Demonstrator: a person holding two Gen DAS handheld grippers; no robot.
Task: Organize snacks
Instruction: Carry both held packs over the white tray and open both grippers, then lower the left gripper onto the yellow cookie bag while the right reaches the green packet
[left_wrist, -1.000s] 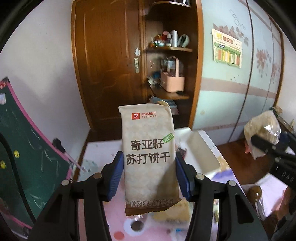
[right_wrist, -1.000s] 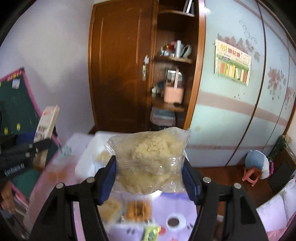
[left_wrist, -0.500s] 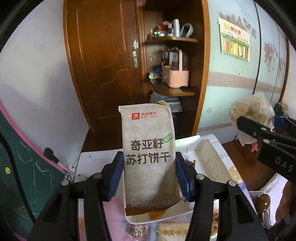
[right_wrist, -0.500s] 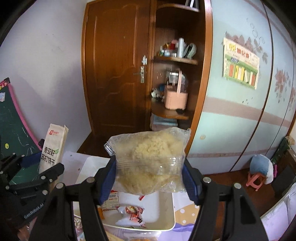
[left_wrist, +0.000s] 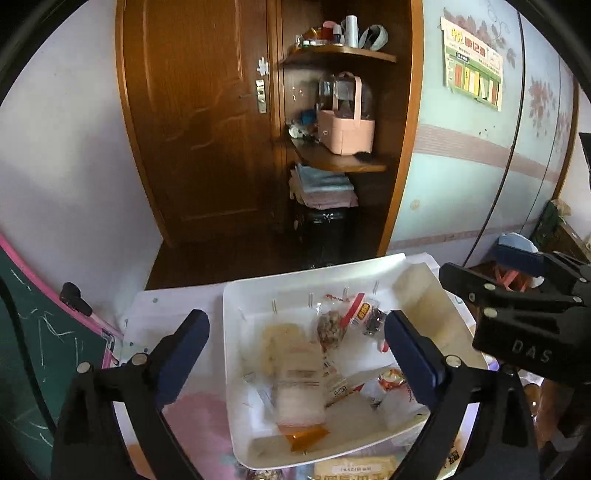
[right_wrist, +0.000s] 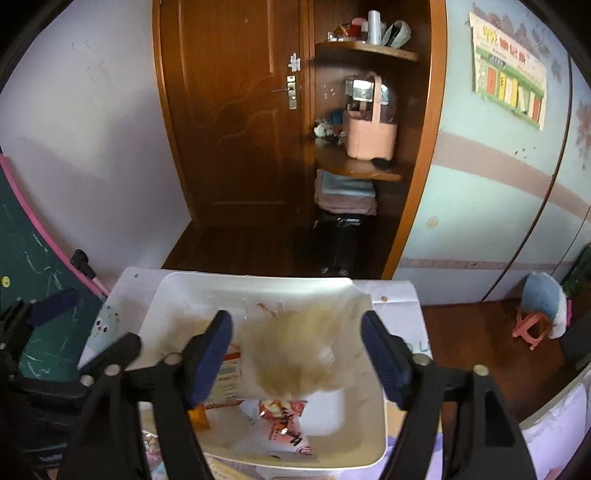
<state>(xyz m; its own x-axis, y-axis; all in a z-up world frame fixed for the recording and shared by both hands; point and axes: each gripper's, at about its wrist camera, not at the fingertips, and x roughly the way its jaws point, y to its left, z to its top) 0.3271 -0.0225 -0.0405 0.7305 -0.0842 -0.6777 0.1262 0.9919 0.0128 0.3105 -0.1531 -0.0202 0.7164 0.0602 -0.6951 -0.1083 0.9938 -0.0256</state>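
Both jaws just spread, nothing pinched; bag (right_wrist: 295, 350) mid-frame drops blurred toward bin (right_wrist: 258, 284); your grippers (left_wrist: 295, 350) (right_wrist: 295, 347) crowd; could clip.

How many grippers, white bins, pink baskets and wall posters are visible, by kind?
Grippers: 2 (left gripper, right gripper; jaws have just been opening, nothing clamped between them)
White bin: 1
Pink basket: 1
Wall poster: 1
Total: 5
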